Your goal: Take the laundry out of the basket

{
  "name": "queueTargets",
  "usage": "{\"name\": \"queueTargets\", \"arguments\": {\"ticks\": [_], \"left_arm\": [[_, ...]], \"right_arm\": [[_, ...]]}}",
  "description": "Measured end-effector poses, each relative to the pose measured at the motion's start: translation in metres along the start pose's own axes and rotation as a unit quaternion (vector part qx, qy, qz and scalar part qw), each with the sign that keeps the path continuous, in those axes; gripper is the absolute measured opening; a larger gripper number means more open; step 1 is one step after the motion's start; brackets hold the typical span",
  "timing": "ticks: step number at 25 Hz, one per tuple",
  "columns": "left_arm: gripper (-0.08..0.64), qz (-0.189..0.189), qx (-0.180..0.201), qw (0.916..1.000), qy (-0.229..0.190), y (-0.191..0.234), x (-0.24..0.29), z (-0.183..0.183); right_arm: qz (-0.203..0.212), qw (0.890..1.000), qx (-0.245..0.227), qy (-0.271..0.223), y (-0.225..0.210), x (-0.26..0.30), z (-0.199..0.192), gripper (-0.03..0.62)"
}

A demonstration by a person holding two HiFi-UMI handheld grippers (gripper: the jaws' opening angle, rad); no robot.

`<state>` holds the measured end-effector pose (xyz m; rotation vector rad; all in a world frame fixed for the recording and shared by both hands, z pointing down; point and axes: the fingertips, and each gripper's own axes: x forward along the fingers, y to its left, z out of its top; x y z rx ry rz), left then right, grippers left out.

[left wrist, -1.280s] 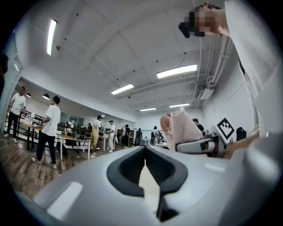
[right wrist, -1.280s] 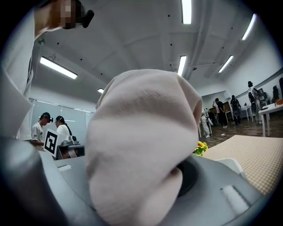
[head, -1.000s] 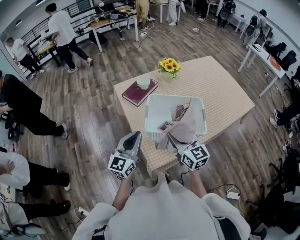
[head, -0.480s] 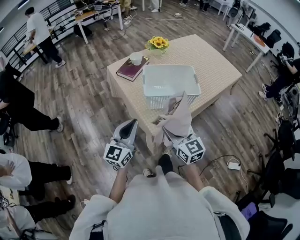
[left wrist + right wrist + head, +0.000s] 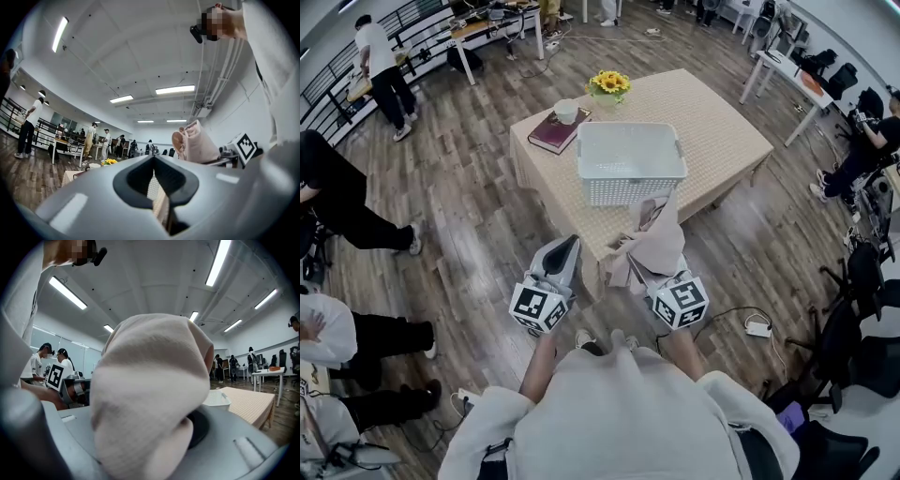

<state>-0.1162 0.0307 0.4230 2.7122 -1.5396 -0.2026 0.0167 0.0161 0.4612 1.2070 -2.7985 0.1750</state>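
As the white basket (image 5: 633,187) on the table (image 5: 722,122) shows a bare inside from the head view, the task looks nearly done, judged on that alone; the one piece of laundry in sight, a beige garment (image 5: 656,246), is out of the basket and past the table's near edge, hanging in the air in front of the person; what seems left is to carry it off and set it down, though no landing place shows.

The right gripper (image 5: 642,272) has the garment clamped, its jaws partly closed with the cloth bunched between them and spilling over their tips; in the right gripper view the cloth fills the middle of the frame, and the basket sits well apart beyond it. The left gripper (image 5: 565,248) is near the right one and about level with it, its jaws drawn together on nothing; the garment does not touch it.
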Motion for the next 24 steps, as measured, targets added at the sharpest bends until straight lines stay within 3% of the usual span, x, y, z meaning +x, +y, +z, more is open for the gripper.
{"name": "queueTargets", "arguments": {"ticks": [9,24], "left_arm": [[0.009,0.0,0.001,0.9999,0.014,-0.058,0.004,-0.012],[0.009,0.001,0.015,0.9999,0.007,-0.077,0.018,-0.001]], "right_arm": [[0.013,1.0,0.001,0.008,-0.018,-0.043,-0.011,0.219],[0.029,1.0,-0.006,-0.008,-0.025,-0.051,0.001,0.219]]}}
